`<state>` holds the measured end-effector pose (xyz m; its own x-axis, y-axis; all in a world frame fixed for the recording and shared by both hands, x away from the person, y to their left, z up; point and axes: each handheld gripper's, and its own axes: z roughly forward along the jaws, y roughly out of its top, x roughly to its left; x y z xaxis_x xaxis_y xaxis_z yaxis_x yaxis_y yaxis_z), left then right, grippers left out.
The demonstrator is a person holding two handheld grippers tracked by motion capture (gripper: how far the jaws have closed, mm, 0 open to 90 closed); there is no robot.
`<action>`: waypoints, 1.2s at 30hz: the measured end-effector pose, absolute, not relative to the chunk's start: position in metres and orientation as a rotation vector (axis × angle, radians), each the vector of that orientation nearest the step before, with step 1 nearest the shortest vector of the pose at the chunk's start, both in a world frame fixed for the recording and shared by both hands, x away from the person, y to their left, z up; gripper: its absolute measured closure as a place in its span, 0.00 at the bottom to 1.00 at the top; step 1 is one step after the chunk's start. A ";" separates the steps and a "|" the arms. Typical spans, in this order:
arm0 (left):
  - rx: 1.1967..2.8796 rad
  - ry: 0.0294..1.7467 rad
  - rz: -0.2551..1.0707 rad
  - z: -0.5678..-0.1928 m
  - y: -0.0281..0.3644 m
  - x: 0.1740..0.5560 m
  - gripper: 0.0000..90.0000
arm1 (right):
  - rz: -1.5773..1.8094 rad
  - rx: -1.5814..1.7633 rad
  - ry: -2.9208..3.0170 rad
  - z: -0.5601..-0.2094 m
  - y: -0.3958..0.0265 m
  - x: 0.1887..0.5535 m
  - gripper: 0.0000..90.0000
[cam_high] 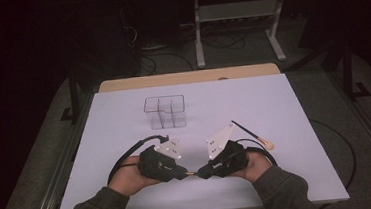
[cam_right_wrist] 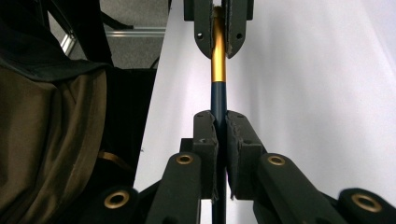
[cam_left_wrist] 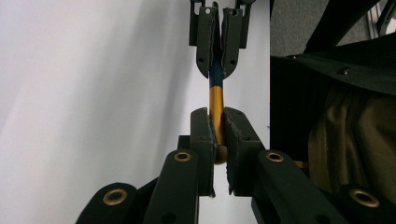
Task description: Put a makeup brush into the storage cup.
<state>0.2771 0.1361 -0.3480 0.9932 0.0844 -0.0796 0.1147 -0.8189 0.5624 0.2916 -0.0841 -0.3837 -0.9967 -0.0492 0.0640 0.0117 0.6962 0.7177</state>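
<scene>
Brush handle (cam_high: pixel 191 173) bridges the short gap between your two grippers, low over the near middle of the white table (cam_high: pixel 285 126). From above you get little more than a thin orange glint of it. Your left gripper (cam_high: pixel 185 174) points right and your right gripper (cam_high: pixel 199 174) points left, tip to tip, each carrying a pale three-cornered plate dotted with small holes.

Your left gripper view brings it close: the pads (cam_left_wrist: pixel 208 133) are clamped on the glossy gold end of the handle (cam_left_wrist: pixel 215 100), whose rounded tip sits between the jaws, while beyond them the shaft turns dark blue and runs into the other gripper. Your right gripper view gives the reverse: its pads (cam_right_wrist: pixel 208 133) pinch the dark blue stretch (cam_right_wrist: pixel 218 95), and the gold part runs on into the far jaws. Both pairs of jaws stand narrow, closed on the handle. The pad faces look worn and frayed at the edges, and brass-coloured rivets ring the black linkages.

Farther back, left of centre, the high view shows a clear plastic organiser (cam_high: pixel 164 112) with dividers. To the right lies a second brush (cam_high: pixel 252 132), dark and slim with a pale rounded end, beside your right sleeve's cable. I can read no writing anywhere.
</scene>
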 end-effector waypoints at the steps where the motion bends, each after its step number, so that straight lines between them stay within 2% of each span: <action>1: 2.539 0.140 -0.068 -0.348 0.136 0.277 0.92 | -1.186 0.030 -2.829 -0.384 -0.084 0.291 0.91; 11: 2.588 0.139 -0.057 -0.347 0.130 0.276 0.92 | -1.063 0.024 -2.901 -0.381 -0.070 0.285 0.84; 25: 2.591 0.109 -0.034 -0.342 0.126 0.275 0.92 | -0.976 0.050 -2.934 -0.372 -0.052 0.285 0.91; 32: 2.550 0.179 -0.031 -0.340 0.133 0.276 0.73 | -1.031 0.026 -2.914 -0.374 -0.057 0.287 0.91; 36: 2.529 0.202 -0.021 -0.340 0.137 0.277 0.70 | -1.091 -0.011 -2.886 -0.376 -0.065 0.291 0.91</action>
